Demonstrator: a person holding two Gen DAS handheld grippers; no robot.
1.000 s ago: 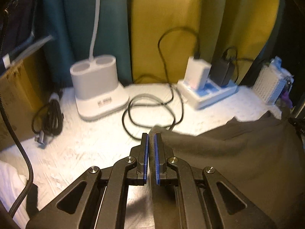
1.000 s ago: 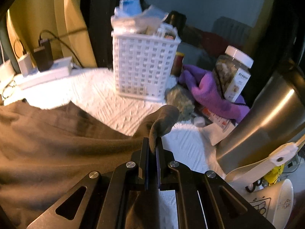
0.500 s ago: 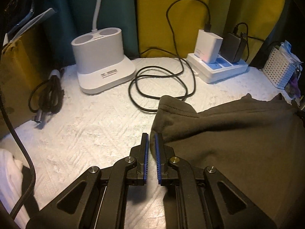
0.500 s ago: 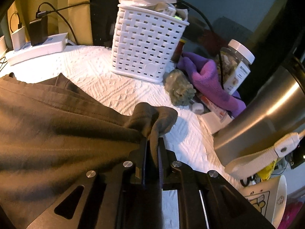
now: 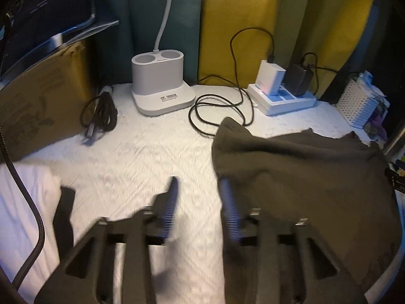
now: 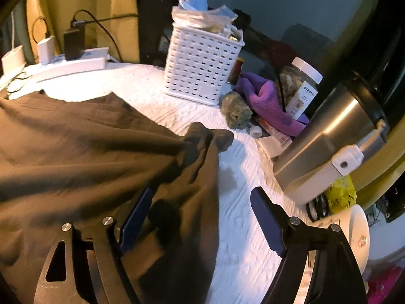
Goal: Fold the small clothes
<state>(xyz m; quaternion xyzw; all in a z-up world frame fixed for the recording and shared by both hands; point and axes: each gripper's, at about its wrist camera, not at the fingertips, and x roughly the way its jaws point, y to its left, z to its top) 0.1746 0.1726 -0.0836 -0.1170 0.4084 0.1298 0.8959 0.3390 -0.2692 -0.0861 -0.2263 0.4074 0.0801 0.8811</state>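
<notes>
A dark brown garment (image 5: 303,177) lies spread on the white textured table cover (image 5: 141,152). My left gripper (image 5: 198,185) is blurred and its jaws are opening. Only table cover shows between them, and the garment's left edge runs just beside the right finger (image 5: 227,202). In the right wrist view the garment (image 6: 76,139) fills the left side. Its bunched right corner (image 6: 202,139) lies loose between the jaws of my right gripper (image 6: 202,190), which are opening wide. Neither blue pad (image 6: 265,217) presses on the cloth.
Along the back stand a white two-hole stand (image 5: 162,83), a looped black cable (image 5: 217,111) and a power strip with chargers (image 5: 283,98). At right are a white basket (image 6: 202,60), purple cloth (image 6: 268,101), a jar (image 6: 301,86), a steel flask (image 6: 329,139) and a bowl (image 6: 354,230).
Both grippers were shut on the garment's corners and have let go and opened. Both have drawn back toward me, and the garment now rests on the table.
</notes>
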